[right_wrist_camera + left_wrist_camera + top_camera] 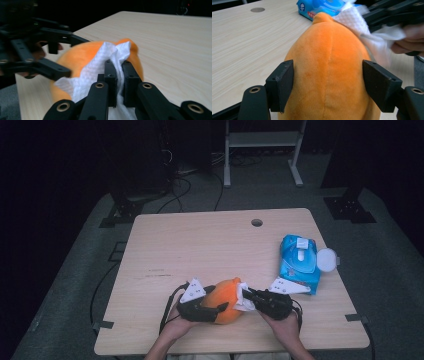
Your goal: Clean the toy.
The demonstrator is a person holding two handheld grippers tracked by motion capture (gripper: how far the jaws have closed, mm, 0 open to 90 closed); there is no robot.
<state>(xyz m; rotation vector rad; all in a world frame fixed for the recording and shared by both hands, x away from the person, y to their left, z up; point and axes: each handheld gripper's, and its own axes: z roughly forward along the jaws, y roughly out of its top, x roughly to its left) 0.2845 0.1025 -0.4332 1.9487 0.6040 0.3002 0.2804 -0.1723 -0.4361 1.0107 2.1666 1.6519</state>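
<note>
A: Count, high view: one orange plush toy (226, 307) on the table (200, 250) near the front edge, one white wipe (243, 299), one blue wipes pack (298, 262) to the right with its round white lid (326, 259) flipped open, two claws

B: Left claw (212, 312)?

A: It sits around the plush from the left. In the left gripper view its two black pads flank the toy's body (329, 75), one on each side, both touching the fabric at the flanks. Partly closed, holding the plush

B: Right claw (249, 297)?

A: Jaws nearly together, with the wipe (100, 67) pinched between them. The wipe lies draped against the top of the plush (80, 56)

B: Differences between views?

A: The high view gives the whole table, its one round hole (256, 222) near the far edge, and the pack lying well apart from the plush. The left gripper view shows the seam running down the plush and the wipe (354, 18) pressed at its far upper right, with the pack (322, 6) behind. The right gripper view shows the wipe's dimpled texture and the left claw (53, 57) against the toy's far side

B: Hands?

A: Two, one behind each claw, entering from the bottom edge of the high view
</note>
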